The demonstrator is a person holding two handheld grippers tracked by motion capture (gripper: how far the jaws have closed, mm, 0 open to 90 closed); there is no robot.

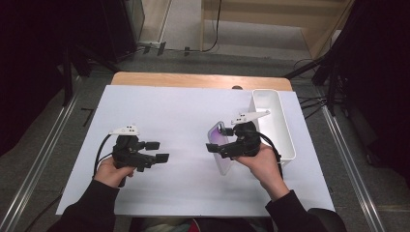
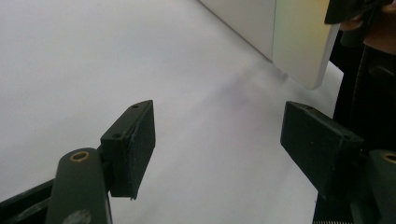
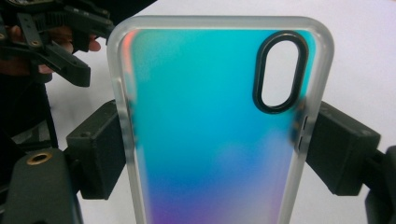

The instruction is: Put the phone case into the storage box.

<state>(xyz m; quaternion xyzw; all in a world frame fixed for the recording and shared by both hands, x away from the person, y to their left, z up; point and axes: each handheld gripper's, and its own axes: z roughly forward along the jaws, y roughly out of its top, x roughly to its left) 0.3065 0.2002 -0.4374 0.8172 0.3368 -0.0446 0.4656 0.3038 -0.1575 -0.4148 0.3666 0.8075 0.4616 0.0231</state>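
Phone case (image 3: pixel 219 126): clamped across its width in my right gripper (image 3: pixel 219 154), one black pad on each long edge. It stands upright with the oval camera cut-out (image 3: pixel 281 71) near the top; its back shimmers from teal down to violet.
Case position: in the high view the phone case (image 1: pixel 218 137) sits just to the left of the white bin (image 1: pixel 275 121), held off the white table sheet (image 1: pixel 169 111).
Right gripper: I see it (image 1: pixel 216 147) beside the bin's near left wall, its jaws closed on the case.
Left gripper (image 1: pixel 159 151): well to the left of the bin, over bare sheet. Its jaws stand apart with nothing between them (image 2: pixel 217 144).
From the left gripper view: I see the case's pale edge (image 2: pixel 303 42) farther off, next to the bin wall (image 2: pixel 247 21).
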